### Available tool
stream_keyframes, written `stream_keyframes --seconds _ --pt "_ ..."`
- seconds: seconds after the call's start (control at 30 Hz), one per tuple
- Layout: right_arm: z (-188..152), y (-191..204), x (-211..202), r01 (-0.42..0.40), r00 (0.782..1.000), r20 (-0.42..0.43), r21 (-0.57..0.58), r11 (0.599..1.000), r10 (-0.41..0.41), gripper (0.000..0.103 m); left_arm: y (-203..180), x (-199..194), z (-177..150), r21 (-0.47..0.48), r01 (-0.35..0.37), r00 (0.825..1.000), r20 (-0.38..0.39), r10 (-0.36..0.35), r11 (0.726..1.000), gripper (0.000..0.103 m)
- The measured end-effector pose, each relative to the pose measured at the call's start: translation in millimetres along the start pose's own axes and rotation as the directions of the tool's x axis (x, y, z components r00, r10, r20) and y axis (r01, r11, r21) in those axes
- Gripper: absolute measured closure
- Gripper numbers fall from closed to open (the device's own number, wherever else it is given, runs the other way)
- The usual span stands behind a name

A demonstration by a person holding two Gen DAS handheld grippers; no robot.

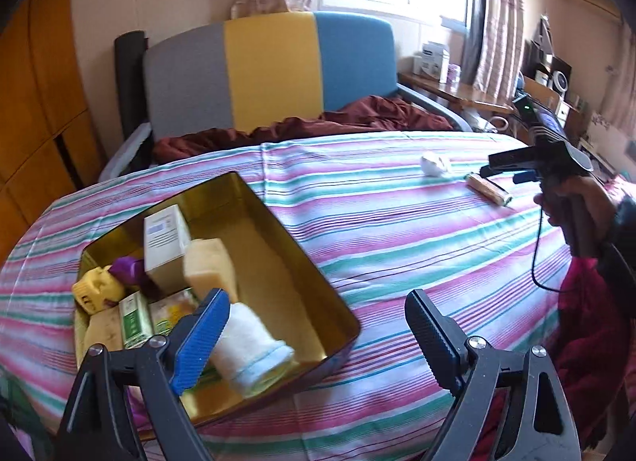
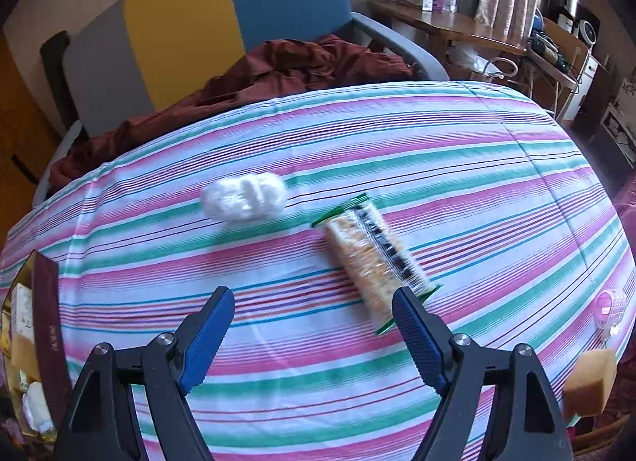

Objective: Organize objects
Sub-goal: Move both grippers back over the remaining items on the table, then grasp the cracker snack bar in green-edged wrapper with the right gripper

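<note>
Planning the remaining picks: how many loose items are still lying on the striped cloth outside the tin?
4 in view: a white bundle mid-table, a snack pack beside it, a pink tape roll and a yellow sponge at the right edge. Others may lie outside the views.

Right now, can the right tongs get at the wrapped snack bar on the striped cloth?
Probably yes. The right tongs are open and empty, and the snack bar lies just ahead of the right finger on the striped cloth. Nothing sits between them; the white bundle lies apart, to its left.
</note>
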State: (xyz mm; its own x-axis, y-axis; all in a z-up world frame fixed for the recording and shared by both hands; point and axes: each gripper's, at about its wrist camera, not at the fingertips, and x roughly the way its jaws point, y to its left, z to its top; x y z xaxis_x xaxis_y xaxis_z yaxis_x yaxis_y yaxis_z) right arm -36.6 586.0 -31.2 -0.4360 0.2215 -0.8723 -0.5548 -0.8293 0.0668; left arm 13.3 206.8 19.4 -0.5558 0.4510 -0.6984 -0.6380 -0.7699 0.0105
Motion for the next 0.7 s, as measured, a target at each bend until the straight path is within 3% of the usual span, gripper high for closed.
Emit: stream_keyframes --seconds 0.43,0.53,0.57,0.6,0.67,0.7 --pt "17.6 -30.6 63.8 0.059 0.995 -0.077 -0.057 0.997 -0.063 0.02 -44.1 44.9 42.2 0.048 0.1 0.993 -0.068 -0.097 0.994 0.012" --pt "21.2 -34.3 68.9 0.034 0.995 -0.089 -0.059 0.998 -0.039 0.02 -57.5 58.1 56.0 0.071 0.125 0.99 -0.079 -0.119 0.99 0.012" --pt "21.0 -35.2 70.3 0.02 0.995 -0.1 -0.056 0.998 -0.025 0.027 -62.0 62.8 60.6 0.074 0.132 0.988 -0.084 -0.126 0.988 0.012" --pt "19.9 -34.9 70.7 0.011 0.994 -0.111 -0.055 0.998 -0.017 0.044 -66.5 67.7 65.7 0.075 0.142 0.987 -0.088 -0.135 0.987 0.012" --pt "18.6 -32.5 66.4 0.034 0.993 -0.108 -0.071 0.997 -0.042 0.06 -74.9 77.7 74.9 0.076 0.159 0.984 -0.099 -0.151 0.984 0.012" --pt "17.4 -33.0 65.5 0.02 0.992 -0.12 -0.062 0.998 -0.028 0.06 -80.0 84.1 80.3 0.079 0.164 0.982 -0.108 -0.155 0.983 0.012"
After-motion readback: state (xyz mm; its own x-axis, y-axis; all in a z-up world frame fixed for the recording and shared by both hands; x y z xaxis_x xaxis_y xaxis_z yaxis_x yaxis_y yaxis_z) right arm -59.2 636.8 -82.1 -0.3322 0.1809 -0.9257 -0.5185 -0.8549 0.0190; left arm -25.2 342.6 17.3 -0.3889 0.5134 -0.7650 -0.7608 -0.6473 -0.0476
